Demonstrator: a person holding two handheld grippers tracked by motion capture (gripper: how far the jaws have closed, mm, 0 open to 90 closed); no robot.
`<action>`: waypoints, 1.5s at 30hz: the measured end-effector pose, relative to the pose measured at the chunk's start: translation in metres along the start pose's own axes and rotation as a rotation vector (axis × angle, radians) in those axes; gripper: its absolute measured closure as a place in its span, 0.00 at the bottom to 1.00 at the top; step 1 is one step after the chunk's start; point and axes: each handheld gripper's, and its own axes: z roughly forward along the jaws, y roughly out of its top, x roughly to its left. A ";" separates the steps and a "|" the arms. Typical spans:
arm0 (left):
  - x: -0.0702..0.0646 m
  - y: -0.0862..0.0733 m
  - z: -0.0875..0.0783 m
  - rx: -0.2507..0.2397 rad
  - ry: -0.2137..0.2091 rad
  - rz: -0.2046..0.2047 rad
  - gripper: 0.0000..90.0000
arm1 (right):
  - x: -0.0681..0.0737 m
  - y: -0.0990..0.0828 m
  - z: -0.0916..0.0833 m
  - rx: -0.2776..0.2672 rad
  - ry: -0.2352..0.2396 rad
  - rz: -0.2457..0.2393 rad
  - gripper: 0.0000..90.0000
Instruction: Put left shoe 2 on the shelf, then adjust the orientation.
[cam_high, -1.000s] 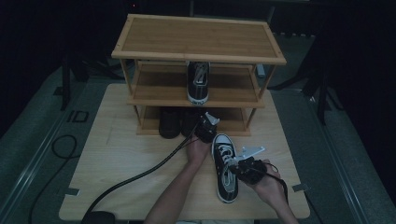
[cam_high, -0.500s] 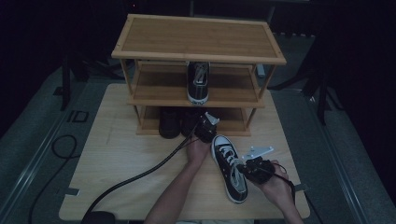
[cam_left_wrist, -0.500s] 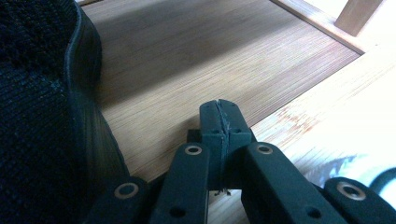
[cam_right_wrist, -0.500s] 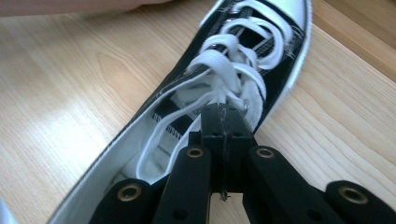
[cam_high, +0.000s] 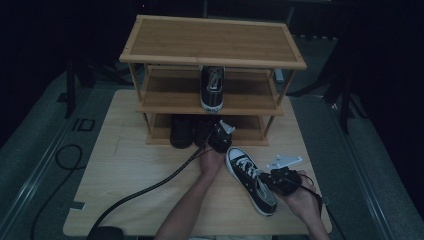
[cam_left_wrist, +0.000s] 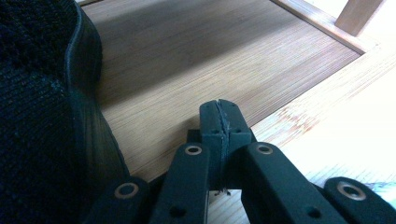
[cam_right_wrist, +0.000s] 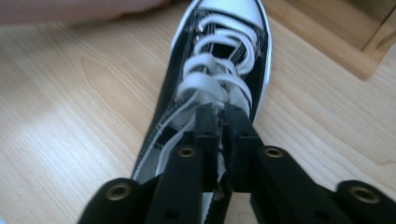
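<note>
A black-and-white laced sneaker (cam_high: 247, 175) (cam_right_wrist: 219, 56) lies on the wooden table (cam_high: 125, 170), toe toward the shoe rack (cam_high: 215, 42) and heel slanted to the lower right. My right gripper (cam_high: 268, 181) (cam_right_wrist: 220, 116) grips its upper edge near the tongue. Its jaws have just been opening a little, with the pale lining still pinched between them. My left gripper (cam_high: 216, 134) (cam_left_wrist: 219, 116) is shut on nothing at the front lip of the rack's bottom shelf (cam_left_wrist: 187, 56). A black shoe (cam_left_wrist: 37, 116) (cam_high: 181, 131) sits just beside it.
A matching sneaker (cam_high: 212, 87) stands on the rack's middle shelf. A thick black cable (cam_high: 150, 187) trails from the left gripper across the table to its front left edge. Dark floor surrounds the table.
The right gripper has moved right and toward the table's front, swinging the sneaker's heel that way, so the shoe now lies slanted. The left gripper has stayed put.
</note>
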 end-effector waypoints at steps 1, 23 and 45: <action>0.000 0.000 0.000 0.000 0.000 0.001 1.00 | 0.000 0.000 -0.002 -0.014 -0.004 0.002 0.91; 0.000 0.000 0.000 0.001 0.005 -0.001 1.00 | -0.007 -0.010 0.003 0.011 -0.041 0.073 0.83; 0.000 0.000 0.000 0.000 0.009 0.000 1.00 | -0.002 -0.005 0.031 0.111 -0.083 0.096 0.84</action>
